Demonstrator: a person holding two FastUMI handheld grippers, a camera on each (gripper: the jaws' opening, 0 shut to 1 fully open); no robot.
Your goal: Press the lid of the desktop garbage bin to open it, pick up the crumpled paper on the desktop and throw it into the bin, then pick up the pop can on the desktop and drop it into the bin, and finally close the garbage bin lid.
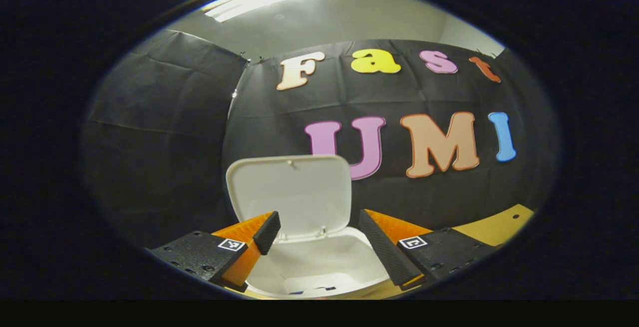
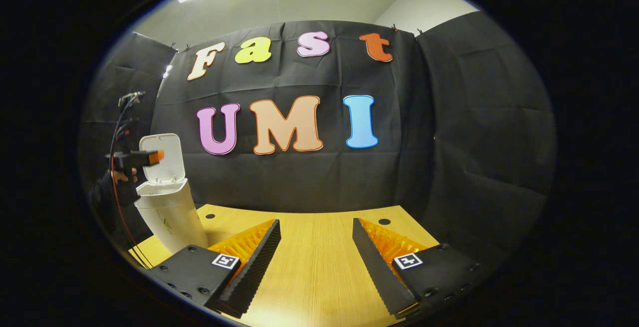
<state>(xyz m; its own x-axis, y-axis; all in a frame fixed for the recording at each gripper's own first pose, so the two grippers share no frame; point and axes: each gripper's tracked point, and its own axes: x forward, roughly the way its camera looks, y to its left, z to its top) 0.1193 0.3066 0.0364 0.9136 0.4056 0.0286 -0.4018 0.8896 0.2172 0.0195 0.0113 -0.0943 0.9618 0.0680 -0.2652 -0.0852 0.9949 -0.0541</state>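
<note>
White plastic bin stands open at the table's far left, lid upright, left gripper spread empty above its mouth. Right gripper hovers released over bare wood. Shoving the lid carelessly could topple the bin.

A light wooden table carries the white garbage bin, which stands upright on its far left part. Small dark round holes dot the tabletop to the right of the bin, near the back edge.

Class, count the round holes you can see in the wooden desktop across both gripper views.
3 holes in the desktop: far left, far right, and one in the left gripper view, possibly a repeat. The bin may hide others.
</note>
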